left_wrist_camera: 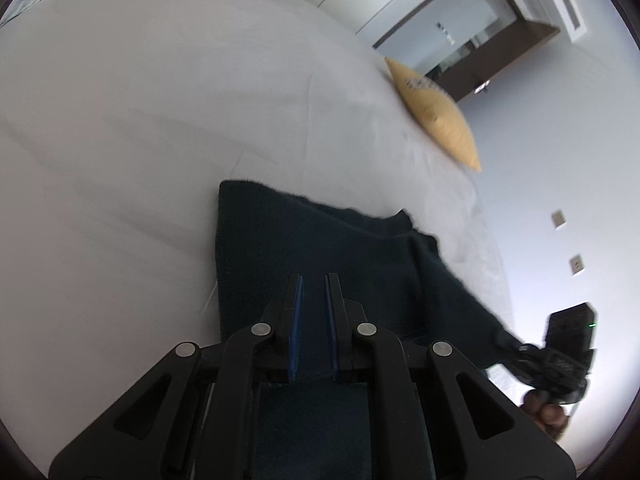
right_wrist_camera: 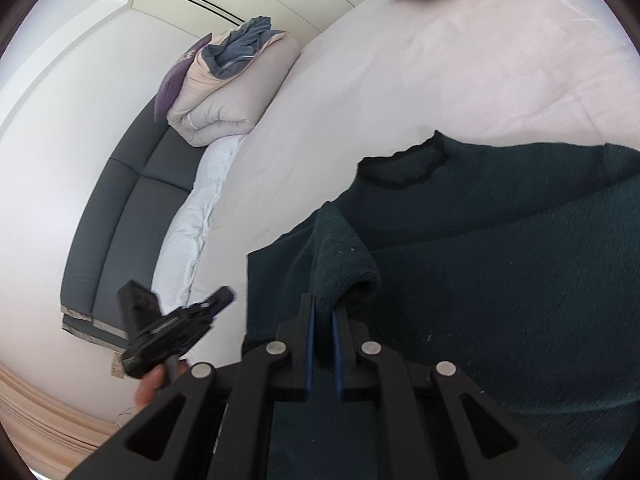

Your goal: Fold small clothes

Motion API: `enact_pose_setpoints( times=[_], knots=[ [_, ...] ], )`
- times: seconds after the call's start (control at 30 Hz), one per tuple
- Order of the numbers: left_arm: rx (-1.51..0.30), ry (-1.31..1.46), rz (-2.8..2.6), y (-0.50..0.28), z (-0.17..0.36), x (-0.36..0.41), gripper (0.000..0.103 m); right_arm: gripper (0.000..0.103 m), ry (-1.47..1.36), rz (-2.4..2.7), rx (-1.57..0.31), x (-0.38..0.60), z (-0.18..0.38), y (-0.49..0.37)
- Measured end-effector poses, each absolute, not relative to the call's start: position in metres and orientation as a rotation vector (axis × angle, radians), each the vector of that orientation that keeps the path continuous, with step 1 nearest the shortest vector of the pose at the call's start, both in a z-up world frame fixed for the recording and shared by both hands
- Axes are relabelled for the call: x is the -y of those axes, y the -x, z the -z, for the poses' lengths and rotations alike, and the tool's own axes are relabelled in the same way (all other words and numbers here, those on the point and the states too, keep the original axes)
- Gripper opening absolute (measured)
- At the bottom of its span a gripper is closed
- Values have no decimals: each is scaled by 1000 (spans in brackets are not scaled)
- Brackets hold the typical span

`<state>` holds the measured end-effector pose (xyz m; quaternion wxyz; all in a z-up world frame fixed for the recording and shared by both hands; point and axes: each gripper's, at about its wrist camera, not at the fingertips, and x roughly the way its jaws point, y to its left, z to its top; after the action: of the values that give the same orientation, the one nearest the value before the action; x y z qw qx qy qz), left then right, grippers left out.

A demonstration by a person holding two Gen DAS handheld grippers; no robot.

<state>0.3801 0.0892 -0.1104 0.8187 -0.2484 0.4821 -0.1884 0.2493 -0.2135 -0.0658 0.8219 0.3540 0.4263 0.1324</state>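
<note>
No writing or brand mark can be read on anything here. A dark teal knitted sweater (right_wrist_camera: pixel 500 280) lies spread on the pale grey bed (right_wrist_camera: pixel 440 80), its collar toward the mustard-yellow cushion (left_wrist_camera: pixel 438 114) at the bed's far edge. The right gripper (right_wrist_camera: pixel 324 316) has its jaws narrowed onto a raised fold of the sweater's sleeve. The left gripper (left_wrist_camera: pixel 313 284) hovers over the sweater's body, jaws narrowly apart, gripping nothing.
</note>
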Motion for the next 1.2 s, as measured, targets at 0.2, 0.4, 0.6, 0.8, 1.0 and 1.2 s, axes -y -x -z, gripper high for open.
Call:
enact_pose_setpoints(
  times=[0.2,0.4,0.6,0.8,1.0,1.2],
  knots=[
    [-1133,470,379,-394,167,-82,10,9,-729,-207,-931,229,67,-243],
    [-1144,441,395,-399,169,-84,10,9,-828,-69,-914,266,80,-227],
    [-1154,422,396,-399,166,-82,10,9,-1116,-207,-697,311,67,-218],
    [-1153,381,378,-400,165,-74,10,40,-458,113,-791,273,32,-213],
    [-1155,357,372,-398,165,-76,10,59,314,-106,-780,117,64,-177],
    [-1153,365,378,-397,166,-79,10,58,770,-157,-776,62,123,-152]
  ],
)
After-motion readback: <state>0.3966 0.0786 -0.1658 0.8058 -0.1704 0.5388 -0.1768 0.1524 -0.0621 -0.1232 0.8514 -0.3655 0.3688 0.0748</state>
